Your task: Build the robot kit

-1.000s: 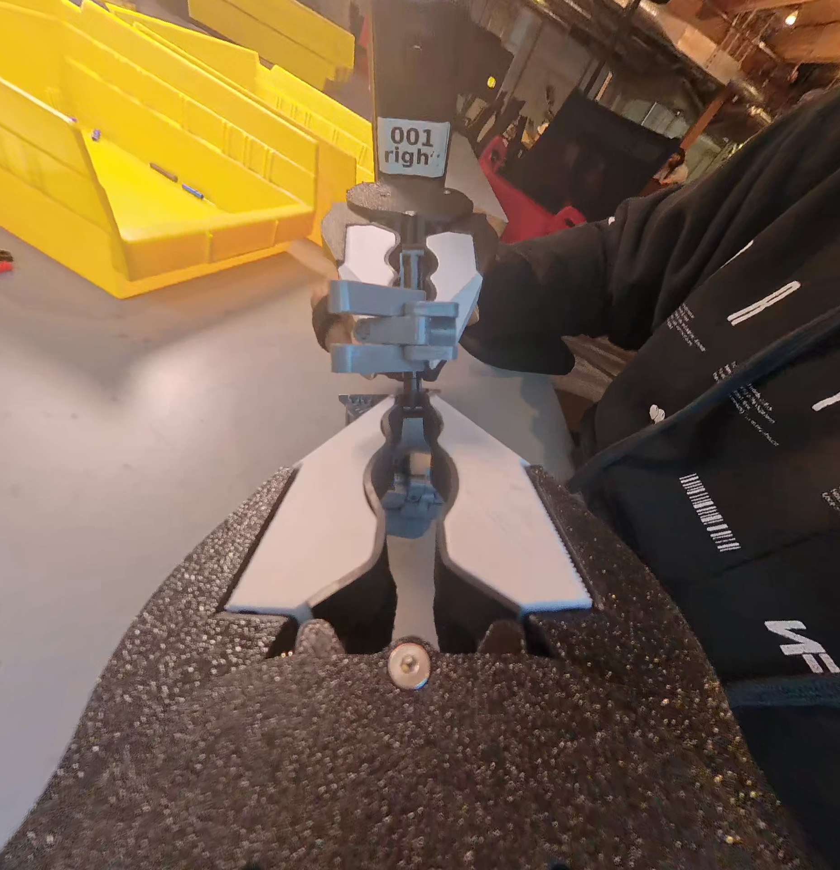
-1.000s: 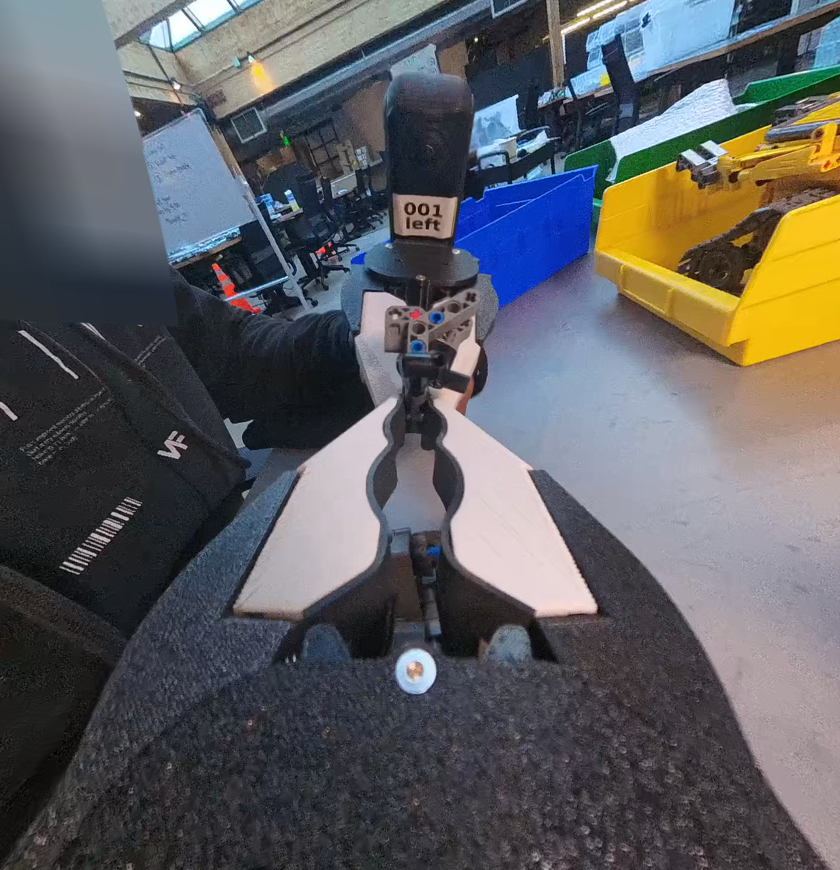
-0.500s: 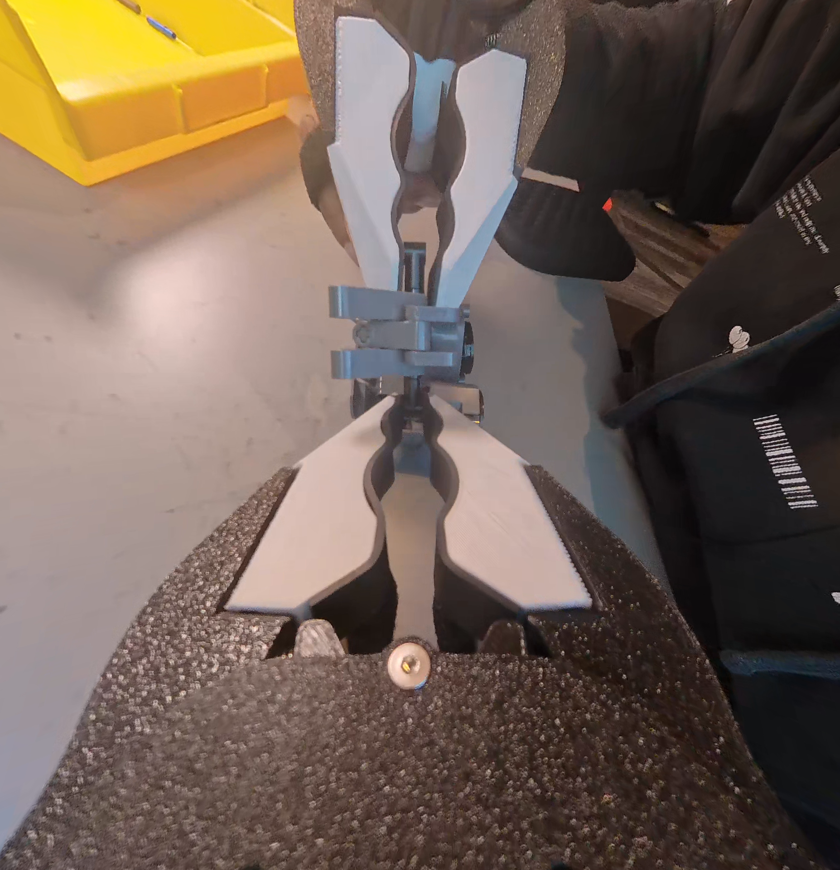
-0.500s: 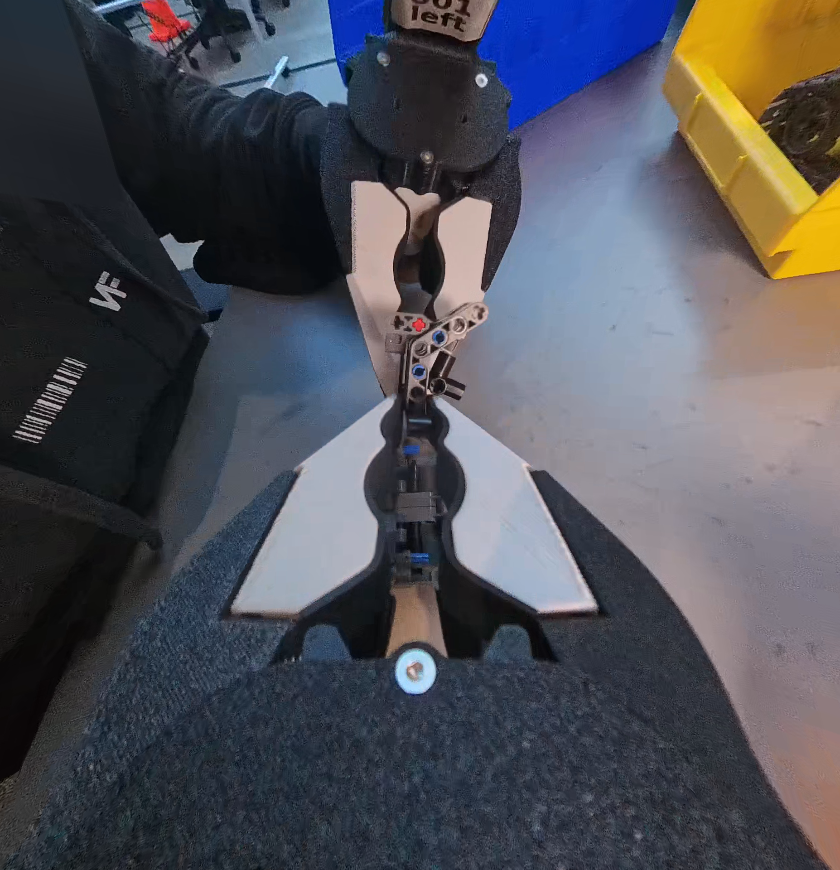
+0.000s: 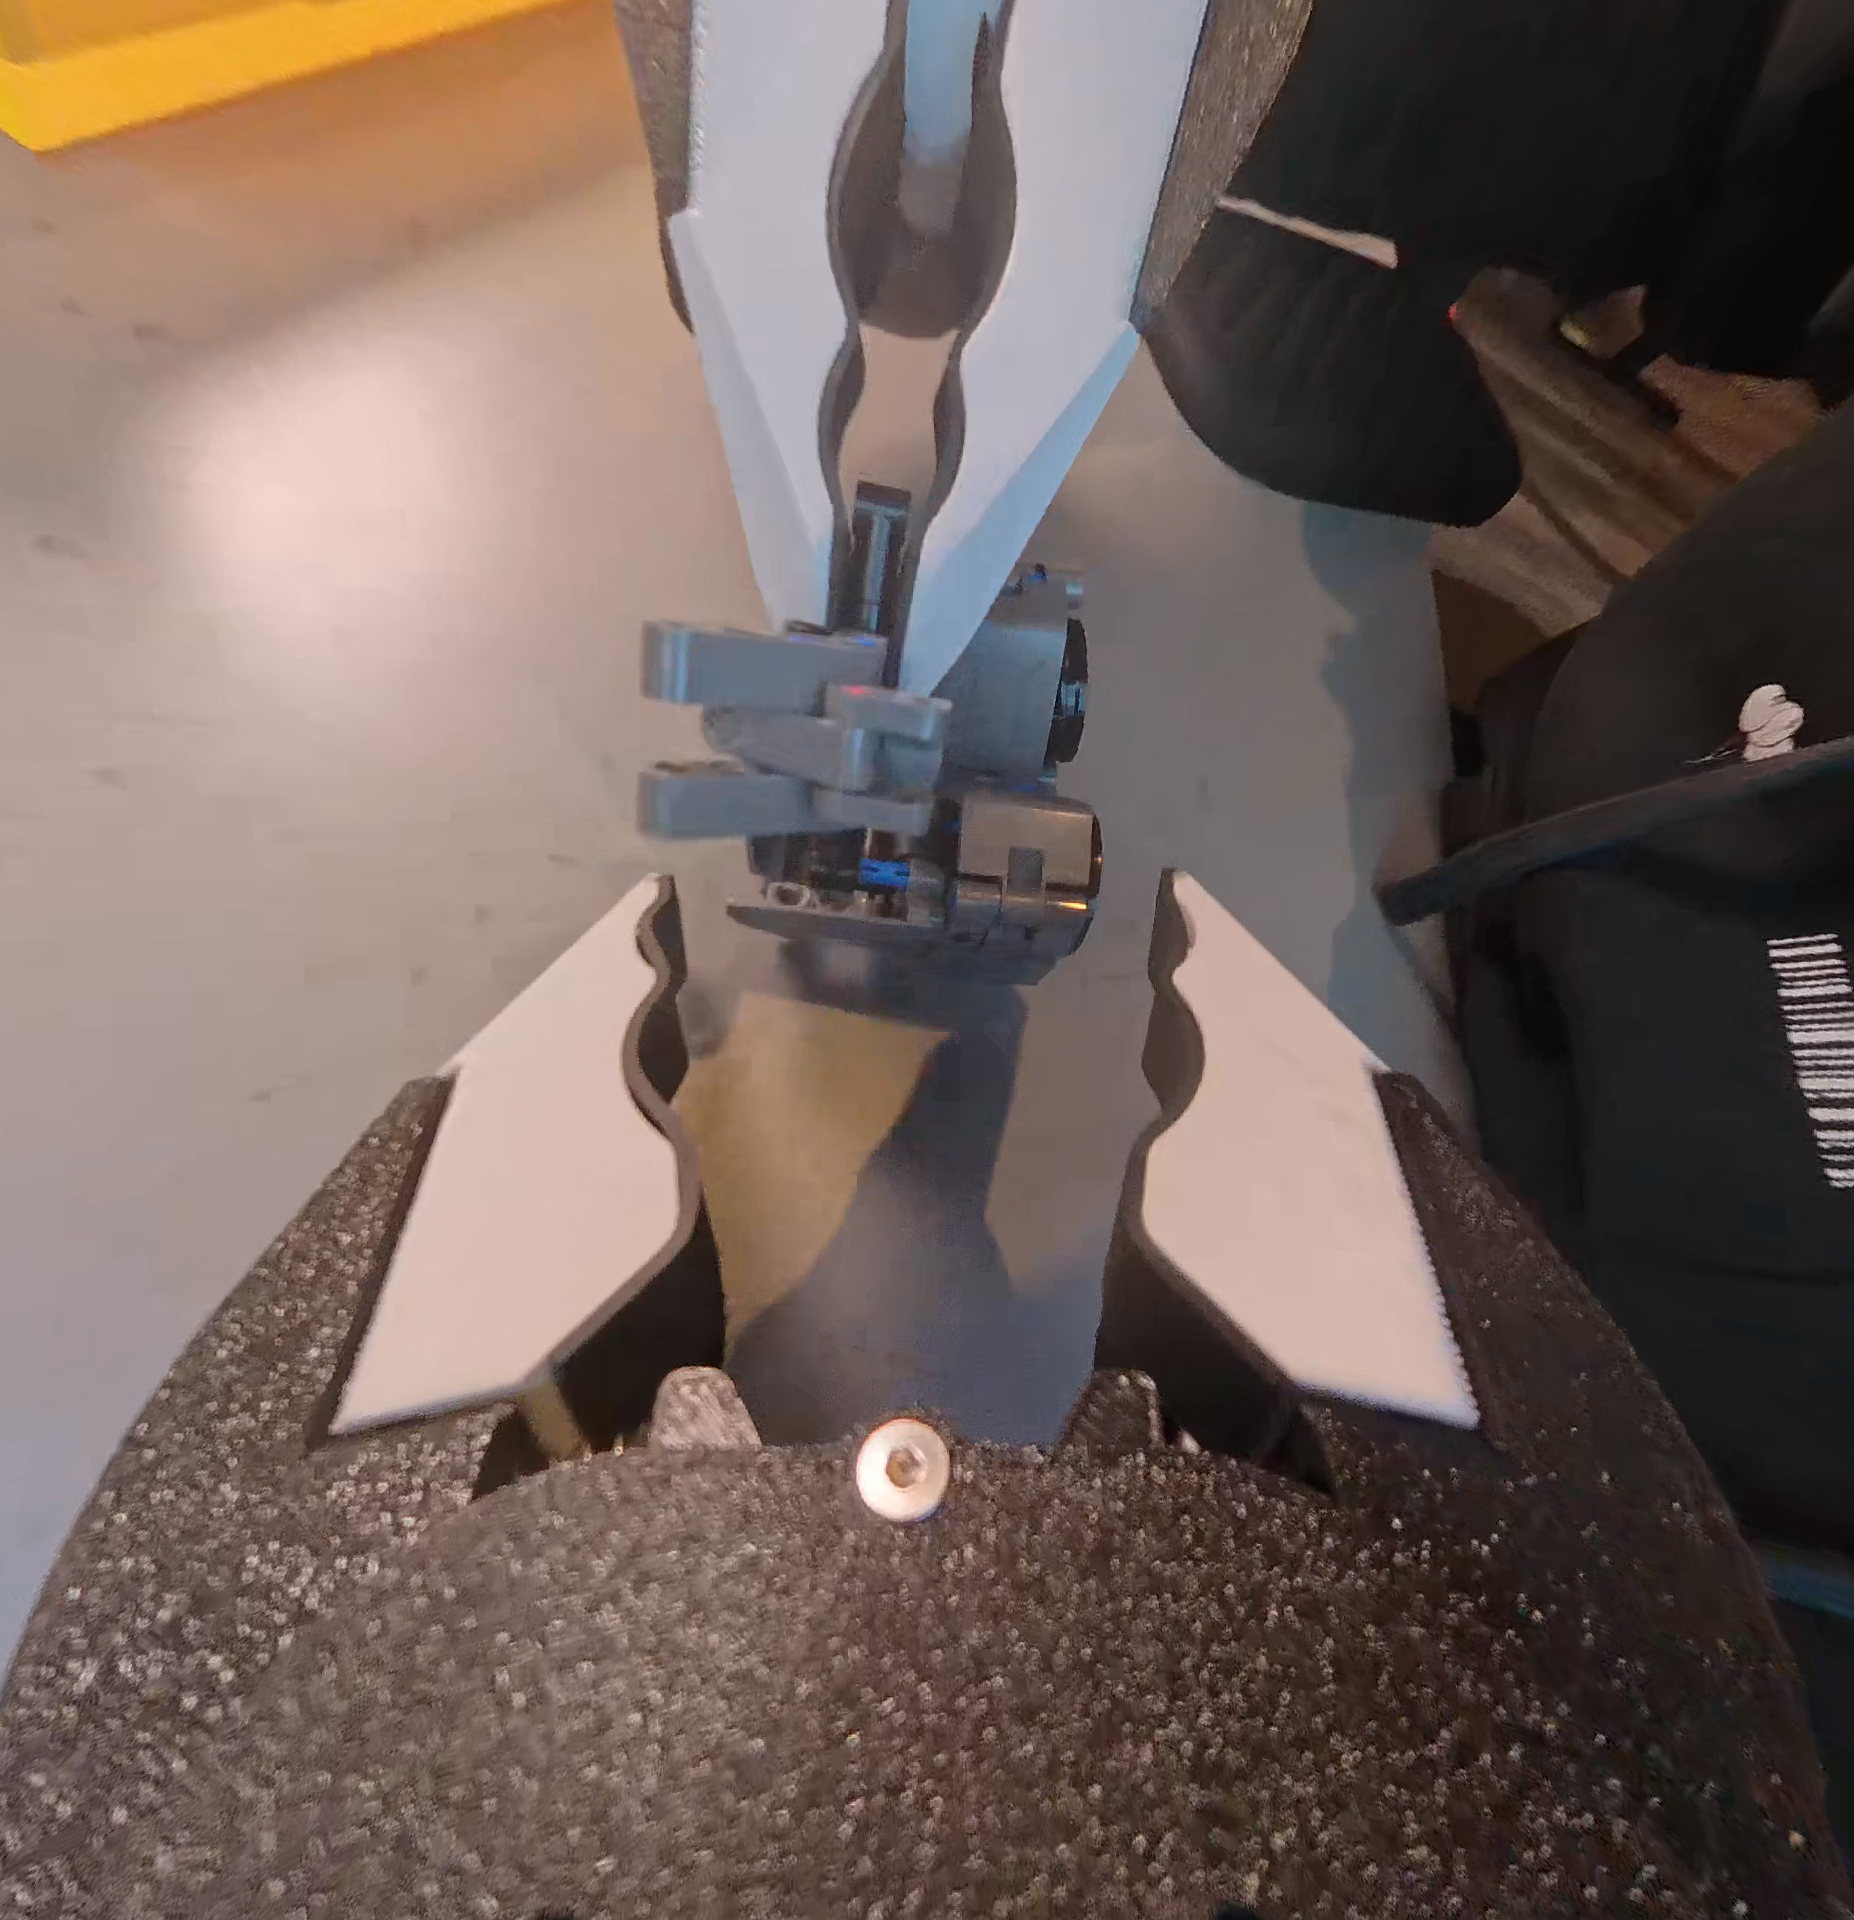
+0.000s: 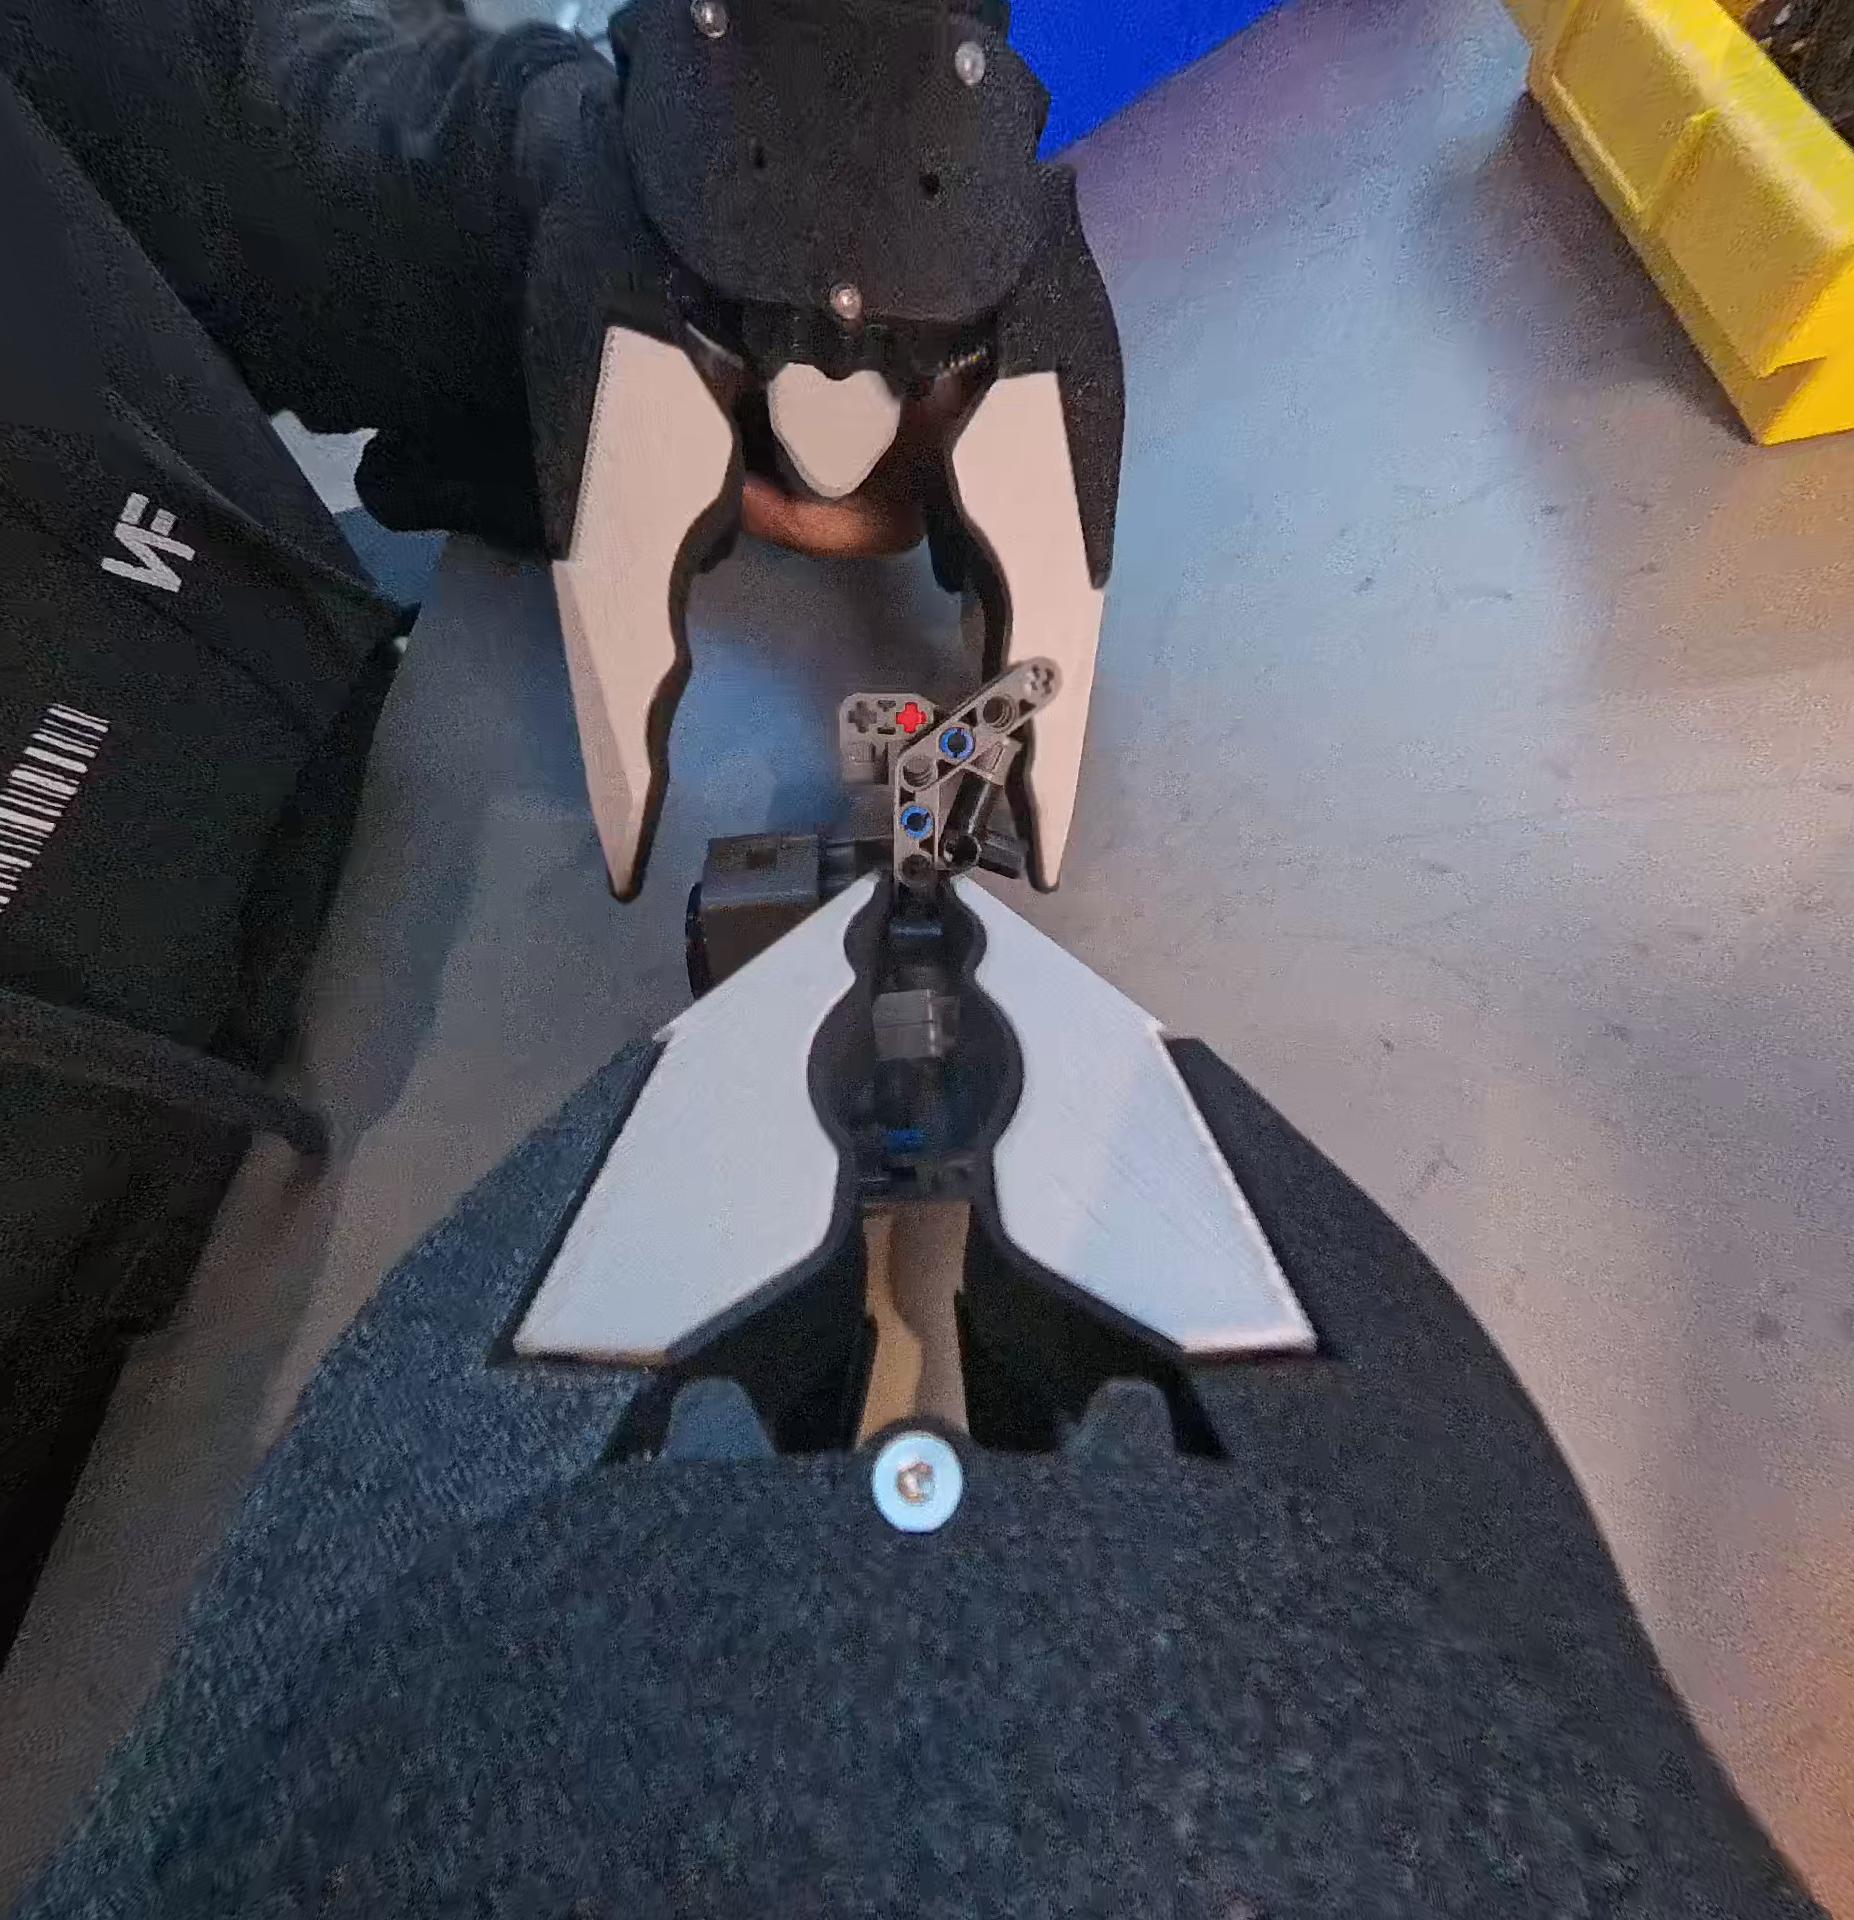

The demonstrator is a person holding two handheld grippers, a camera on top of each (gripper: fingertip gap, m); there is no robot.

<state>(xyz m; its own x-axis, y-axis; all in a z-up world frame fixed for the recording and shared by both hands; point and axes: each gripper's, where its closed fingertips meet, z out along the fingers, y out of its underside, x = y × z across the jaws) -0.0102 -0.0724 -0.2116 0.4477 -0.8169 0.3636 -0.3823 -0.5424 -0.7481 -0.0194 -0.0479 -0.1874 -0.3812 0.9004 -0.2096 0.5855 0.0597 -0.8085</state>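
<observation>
while left tongs [image 5: 912, 904] gape, right tongs [image 6: 918, 883] pinch the grey brick assembly [image 6: 933, 779].

Grey scuffed tabletop [image 6: 1422, 935]; yellow bin [image 6: 1733, 208] and blue bin [image 6: 1110, 62] resting at far edge.

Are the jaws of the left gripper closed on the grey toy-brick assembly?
No, the left gripper stands wide open, touching nothing; the grey toy-brick assembly sits ahead.

Yellow bin [image 5: 123, 73] cropped by top edge; grey brick assembly [image 6: 907, 1049] partly hidden between clamped jaws.
</observation>
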